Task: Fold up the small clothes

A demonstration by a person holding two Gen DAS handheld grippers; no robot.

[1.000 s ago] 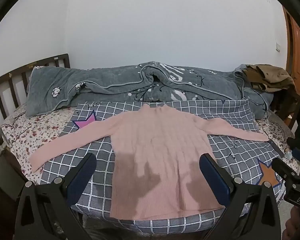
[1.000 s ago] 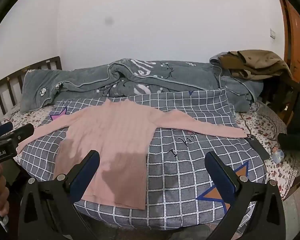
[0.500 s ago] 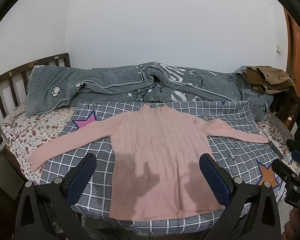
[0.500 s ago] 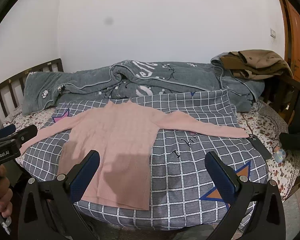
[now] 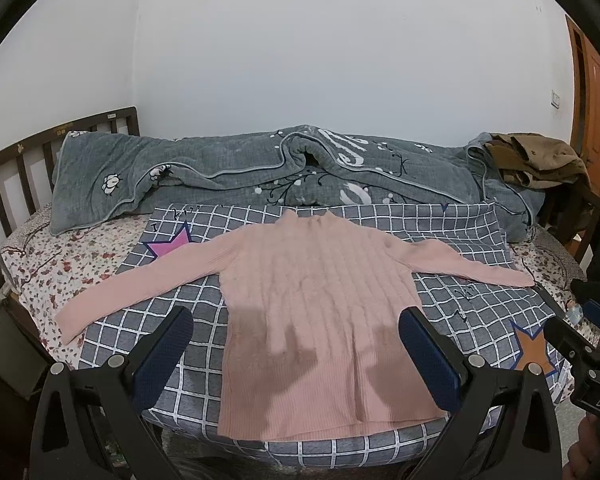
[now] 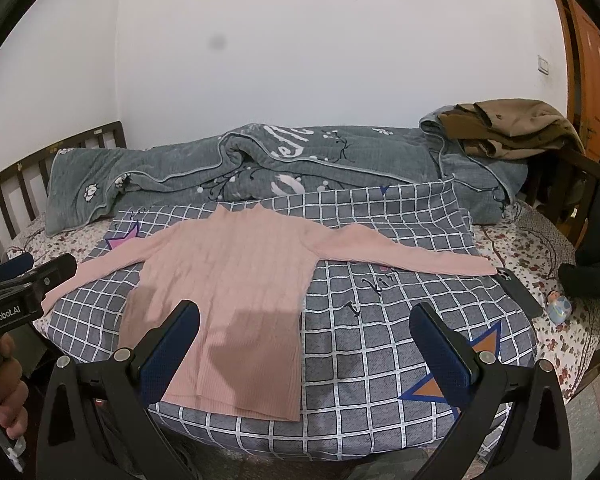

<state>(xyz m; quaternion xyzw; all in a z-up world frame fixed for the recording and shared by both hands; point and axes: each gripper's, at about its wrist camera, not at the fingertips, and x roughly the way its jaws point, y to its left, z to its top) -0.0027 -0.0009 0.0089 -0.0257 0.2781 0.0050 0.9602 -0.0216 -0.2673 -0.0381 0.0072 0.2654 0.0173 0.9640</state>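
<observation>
A pink ribbed sweater (image 5: 316, 304) lies flat, front up, on a grey checked cover (image 5: 476, 224) on the bed, both sleeves spread out sideways. It also shows in the right wrist view (image 6: 228, 292). My left gripper (image 5: 296, 354) is open and empty, held above the sweater's hem. My right gripper (image 6: 306, 348) is open and empty, above the hem's right side and the checked cover (image 6: 380, 340). The left gripper's body (image 6: 16, 296) shows at the left edge of the right wrist view.
A rumpled grey quilt (image 5: 260, 176) lies along the back of the bed. Brown clothes (image 5: 536, 160) are piled at the back right. A wooden headboard (image 5: 20, 168) is at the left. A phone (image 6: 518, 290) and a small toy (image 6: 560, 306) lie at the right.
Both grippers have risen slightly and pulled back a little; the sweater sits a bit lower in view. Nothing was grasped or moved.
</observation>
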